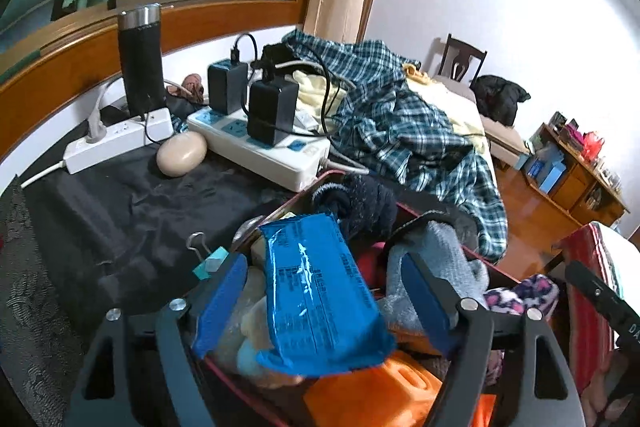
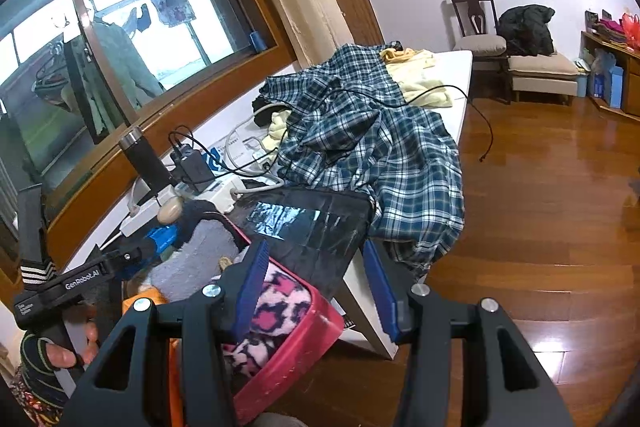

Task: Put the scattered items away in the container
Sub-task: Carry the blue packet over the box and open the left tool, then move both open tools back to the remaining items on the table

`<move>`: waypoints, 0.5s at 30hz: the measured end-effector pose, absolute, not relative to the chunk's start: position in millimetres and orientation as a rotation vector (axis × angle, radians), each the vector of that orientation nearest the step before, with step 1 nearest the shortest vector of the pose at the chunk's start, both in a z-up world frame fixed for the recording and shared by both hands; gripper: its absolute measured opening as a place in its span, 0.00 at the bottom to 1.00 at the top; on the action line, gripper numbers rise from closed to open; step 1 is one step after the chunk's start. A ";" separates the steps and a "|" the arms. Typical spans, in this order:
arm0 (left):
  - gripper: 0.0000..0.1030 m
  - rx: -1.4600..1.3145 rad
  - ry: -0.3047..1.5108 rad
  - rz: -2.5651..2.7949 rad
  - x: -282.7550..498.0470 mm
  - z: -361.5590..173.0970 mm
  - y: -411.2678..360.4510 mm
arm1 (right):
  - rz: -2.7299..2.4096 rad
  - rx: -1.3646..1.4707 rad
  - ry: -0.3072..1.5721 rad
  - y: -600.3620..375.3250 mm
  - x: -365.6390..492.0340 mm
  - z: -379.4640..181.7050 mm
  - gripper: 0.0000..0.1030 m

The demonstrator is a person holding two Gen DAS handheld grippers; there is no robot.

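A red container (image 2: 296, 355) sits at the table's near corner. It is packed with a grey sock (image 1: 436, 259), a dark sock (image 1: 360, 203), a pink leopard-print fabric (image 2: 276, 307) and an orange item (image 1: 384, 391). My left gripper (image 1: 324, 263) is open above it, and a blue foil packet (image 1: 320, 303) lies slanted between its blue pads on top of the pile. My right gripper (image 2: 315, 251) is open and holds nothing, over the container's right corner and the table edge. A beige oval object (image 1: 181, 153) and a teal binder clip (image 1: 206, 259) lie on the black cloth (image 1: 120, 211) outside the container.
Two white power strips (image 1: 256, 147) with black chargers (image 1: 272, 111) and cables, plus a black tumbler (image 1: 142, 63), stand by the window. A plaid shirt (image 2: 360, 147) covers the far table. A hand (image 2: 68, 351) holds the left gripper's handle. Wooden floor (image 2: 540, 227) lies to the right.
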State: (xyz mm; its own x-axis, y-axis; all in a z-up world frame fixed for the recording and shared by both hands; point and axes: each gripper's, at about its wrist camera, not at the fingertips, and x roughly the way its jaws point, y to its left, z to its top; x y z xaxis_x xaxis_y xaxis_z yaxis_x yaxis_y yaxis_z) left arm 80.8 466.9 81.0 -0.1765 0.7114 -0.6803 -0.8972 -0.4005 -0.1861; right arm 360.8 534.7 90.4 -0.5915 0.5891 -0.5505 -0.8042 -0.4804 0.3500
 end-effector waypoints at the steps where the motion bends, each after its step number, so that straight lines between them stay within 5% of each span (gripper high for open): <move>1: 0.79 -0.852 0.306 1.814 80.0 83.4 462.3 | 2.118 -0.451 0.742 532.5 360.5 92.6 0.52; 6: 0.90 -0.847 0.294 1.889 72.3 90.5 437.2 | 2.153 -0.435 0.717 518.6 354.7 104.4 0.52; 15: 0.90 -0.880 0.249 2.087 34.3 88.3 359.2 | 2.311 -0.445 0.665 476.9 308.8 125.1 0.52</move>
State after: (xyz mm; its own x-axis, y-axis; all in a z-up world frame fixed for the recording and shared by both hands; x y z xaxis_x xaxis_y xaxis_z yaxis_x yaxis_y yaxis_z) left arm 34.3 359.2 88.3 -0.4043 0.6262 -0.6666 -0.7653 -0.6307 -0.1283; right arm 308.8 476.9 125.1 -0.7088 0.5184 -0.4784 -0.6934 -0.6366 0.3375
